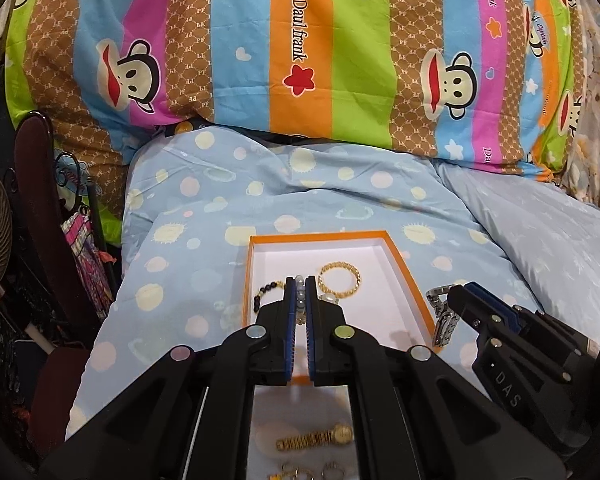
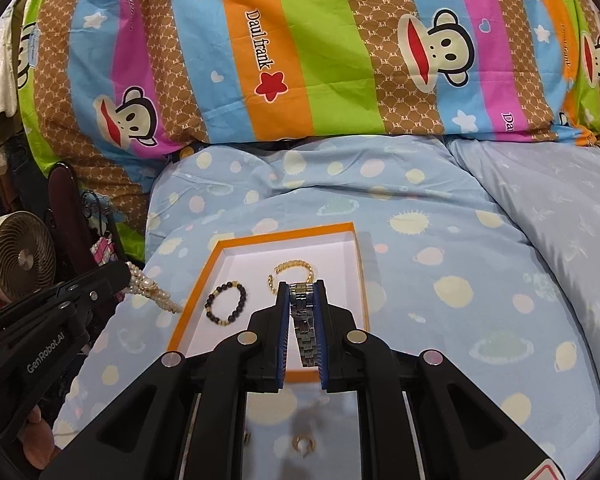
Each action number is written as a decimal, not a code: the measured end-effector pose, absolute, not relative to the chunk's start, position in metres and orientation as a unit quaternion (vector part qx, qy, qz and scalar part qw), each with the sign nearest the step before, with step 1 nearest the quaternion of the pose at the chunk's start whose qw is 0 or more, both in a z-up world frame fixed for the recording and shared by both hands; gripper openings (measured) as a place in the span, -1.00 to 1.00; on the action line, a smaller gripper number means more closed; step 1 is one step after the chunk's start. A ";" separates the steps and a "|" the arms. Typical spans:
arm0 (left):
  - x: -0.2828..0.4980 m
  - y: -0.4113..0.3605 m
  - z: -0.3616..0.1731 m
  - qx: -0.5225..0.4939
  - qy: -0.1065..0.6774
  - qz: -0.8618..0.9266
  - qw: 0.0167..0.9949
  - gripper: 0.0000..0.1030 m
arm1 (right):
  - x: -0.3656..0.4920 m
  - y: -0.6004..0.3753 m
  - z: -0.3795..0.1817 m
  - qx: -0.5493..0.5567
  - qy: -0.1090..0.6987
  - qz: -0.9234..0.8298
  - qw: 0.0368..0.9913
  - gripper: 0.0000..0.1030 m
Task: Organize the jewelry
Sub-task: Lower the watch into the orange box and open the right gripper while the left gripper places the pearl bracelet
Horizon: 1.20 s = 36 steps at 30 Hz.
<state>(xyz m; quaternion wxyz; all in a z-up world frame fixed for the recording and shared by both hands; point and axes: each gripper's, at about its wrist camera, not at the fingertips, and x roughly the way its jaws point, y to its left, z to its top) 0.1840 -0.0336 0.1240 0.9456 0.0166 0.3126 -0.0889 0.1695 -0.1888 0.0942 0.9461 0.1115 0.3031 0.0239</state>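
Now left gripper (image 1: pixel 300 292) clamps pearl bracelet (image 2: pixel 148 286), right gripper (image 2: pixel 302 294) silver watch (image 2: pixel 303 320)

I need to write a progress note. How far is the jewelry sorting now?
Done: a gold chain bracelet and a dark bead bracelet already lie in the orange box.
In hand: the left claw holds a pearl strand; the right claw holds a silver watch. Both are near the box.
Left: a gold watch and a few rings are on the blue bedding.

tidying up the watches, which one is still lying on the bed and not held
The gold watch lies loose on the blue sheet; the silver watch hangs clamped in the right hand-held gripper.
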 end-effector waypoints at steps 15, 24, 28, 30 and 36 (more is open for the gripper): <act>0.243 -0.040 0.082 0.026 0.339 -0.068 0.938 -0.94 | 0.228 -0.188 0.055 0.123 0.336 0.027 0.933 -0.78; 0.259 -0.040 0.058 0.027 0.361 -0.063 0.930 -0.94 | 0.239 -0.185 0.035 0.121 0.356 0.029 0.926 -0.78; 0.261 -0.039 0.054 0.027 0.365 -0.060 0.929 -0.94 | 0.240 -0.185 0.032 0.121 0.360 0.028 0.925 -0.78; 0.261 -0.039 0.053 0.027 0.366 -0.058 0.929 -0.93 | 0.240 -0.185 0.031 0.120 0.360 0.027 0.925 -0.78; 0.261 -0.038 0.052 0.027 0.365 -0.053 0.929 -0.91 | 0.239 -0.185 0.031 0.122 0.356 0.028 0.926 -0.77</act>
